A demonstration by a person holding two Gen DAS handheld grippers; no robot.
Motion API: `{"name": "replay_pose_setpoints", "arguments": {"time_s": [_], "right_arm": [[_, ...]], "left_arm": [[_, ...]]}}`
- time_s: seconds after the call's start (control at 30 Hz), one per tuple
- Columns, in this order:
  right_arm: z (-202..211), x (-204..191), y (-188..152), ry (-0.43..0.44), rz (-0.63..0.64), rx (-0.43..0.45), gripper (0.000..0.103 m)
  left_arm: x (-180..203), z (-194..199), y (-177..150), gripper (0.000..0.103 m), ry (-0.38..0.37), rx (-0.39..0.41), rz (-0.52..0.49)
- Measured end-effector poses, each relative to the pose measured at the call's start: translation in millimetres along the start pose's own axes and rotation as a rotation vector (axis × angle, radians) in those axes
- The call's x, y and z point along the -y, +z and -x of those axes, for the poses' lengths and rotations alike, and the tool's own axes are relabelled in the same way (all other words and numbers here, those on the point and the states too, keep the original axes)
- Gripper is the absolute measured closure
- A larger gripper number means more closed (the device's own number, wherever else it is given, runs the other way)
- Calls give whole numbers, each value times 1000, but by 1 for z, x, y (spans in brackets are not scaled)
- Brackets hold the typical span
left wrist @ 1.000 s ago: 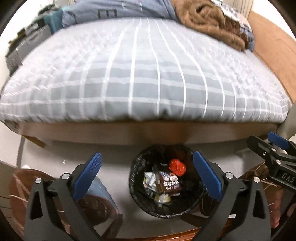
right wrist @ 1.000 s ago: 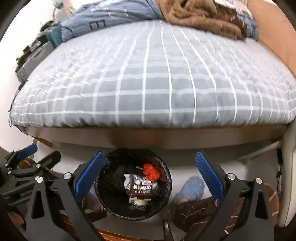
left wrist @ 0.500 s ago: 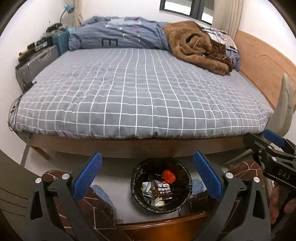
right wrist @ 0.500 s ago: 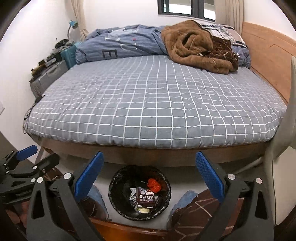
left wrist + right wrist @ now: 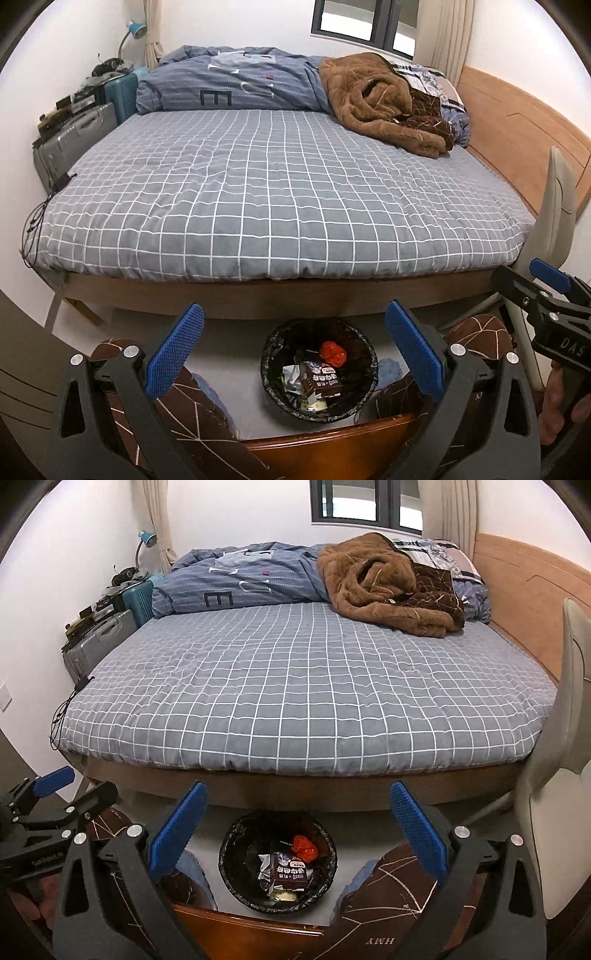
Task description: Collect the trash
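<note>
- Black plastic lines the round bin (image 5: 319, 373) (image 5: 277, 860), which stands on the pale floor (image 5: 236, 413) just in front of the near edge of the bed (image 5: 280, 192), between the person's two knees in brown patterned trousers (image 5: 184, 402). That spot likely lets both hands drop rubbish straight down without reaching.
- Inside lie a dark brown drink carton (image 5: 322, 380) (image 5: 290, 872), a crumpled red wrapper (image 5: 333, 352) (image 5: 304, 845) toward the bed side, and silvery and pale scraps at the left and near side.
- The bin's mouth faces straight up. The carton lies flat, its long axis running roughly left to right, slightly skewed; which end is its top I cannot tell.
- The left gripper (image 5: 293, 341) hangs above the bin with its blue-padded fingers (image 5: 173, 354) wide apart and nothing between them.
- The right gripper (image 5: 297, 821) is held the same way, fingers (image 5: 417, 834) spread and empty. Each one shows at the edge of the other's view, so they sit side by side.
- Both being empty over a bin that already holds rubbish suggests a drop is finished, or a new search is due.
- The checked grey sheet looks free of litter; a blue duvet (image 5: 229, 86) and brown blanket (image 5: 380, 99) are heaped along the far edge.
- A strip of reddish wood (image 5: 325, 435) crosses the bottom of both views; what it belongs to is unclear.
- Suitcases (image 5: 70, 140) stand off the bed's left side.
</note>
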State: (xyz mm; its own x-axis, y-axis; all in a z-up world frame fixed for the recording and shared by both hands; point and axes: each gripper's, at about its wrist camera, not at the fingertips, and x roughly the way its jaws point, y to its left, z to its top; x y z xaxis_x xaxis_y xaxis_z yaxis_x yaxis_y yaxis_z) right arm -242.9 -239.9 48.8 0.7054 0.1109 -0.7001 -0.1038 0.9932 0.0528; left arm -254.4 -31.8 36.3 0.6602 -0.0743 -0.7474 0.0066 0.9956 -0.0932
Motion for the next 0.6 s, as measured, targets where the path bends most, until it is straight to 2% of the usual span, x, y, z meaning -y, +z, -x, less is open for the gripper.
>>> {"name": "replay_pose_setpoints", "arguments": {"time_s": [0.6], "right_arm": [[-2, 2, -2, -3, -3, -3, 8]], "left_arm": [[-2, -3, 0, 6, -7, -14, 7]]}}
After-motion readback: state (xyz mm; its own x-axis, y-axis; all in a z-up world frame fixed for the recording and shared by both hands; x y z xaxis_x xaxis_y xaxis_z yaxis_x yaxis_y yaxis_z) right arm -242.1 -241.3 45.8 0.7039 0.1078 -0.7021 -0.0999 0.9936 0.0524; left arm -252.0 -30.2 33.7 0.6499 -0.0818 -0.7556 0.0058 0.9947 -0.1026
